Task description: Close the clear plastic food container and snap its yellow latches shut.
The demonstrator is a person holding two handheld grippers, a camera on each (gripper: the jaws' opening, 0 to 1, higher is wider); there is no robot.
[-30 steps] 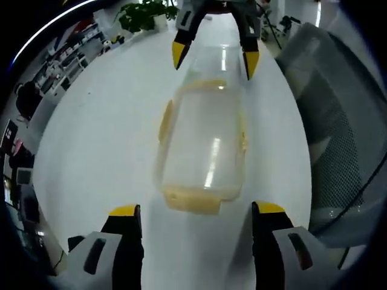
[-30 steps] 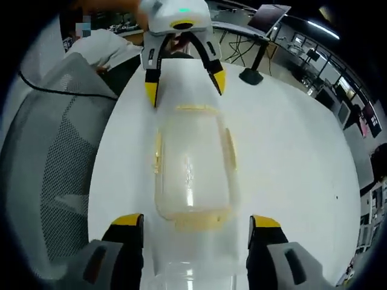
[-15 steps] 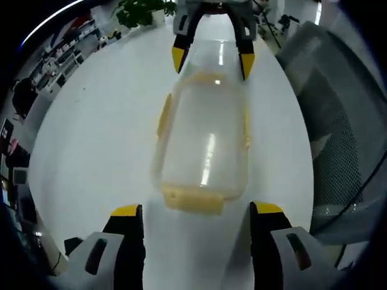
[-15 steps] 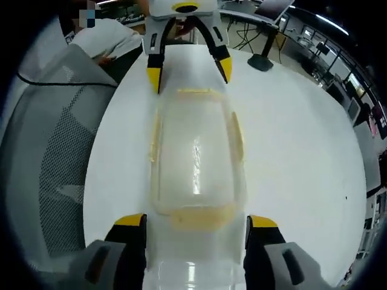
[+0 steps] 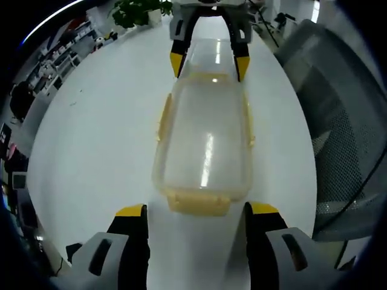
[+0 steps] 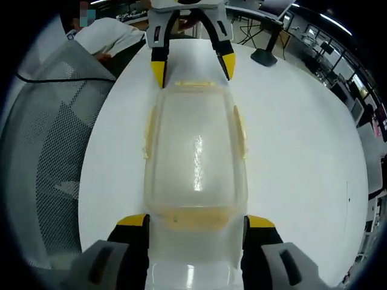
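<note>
A clear plastic food container (image 5: 205,142) (image 6: 195,151) lies lengthwise on the white table (image 5: 97,133) with its lid resting on top. Yellow latches stick out along its long sides (image 5: 163,118) (image 6: 240,130) and at its ends (image 5: 199,202) (image 6: 195,219). My left gripper (image 5: 196,211) is open, its jaws standing either side of one short end. At the opposite end my right gripper (image 6: 196,221) is open in the same way. Each gripper also appears across the container in the other's view: the right gripper (image 5: 208,65) and the left gripper (image 6: 193,69). Nothing is held.
A grey mesh office chair (image 5: 338,121) (image 6: 42,139) stands close along one side of the table. A black lamp base (image 6: 264,57) sits on the far part of the table. A person's white sleeve (image 6: 109,36) and a green plant (image 5: 136,11) lie beyond the table's edges.
Both grippers have come in towards the container's two ends, so the gap between them is shorter. The container has stayed where it lay.
</note>
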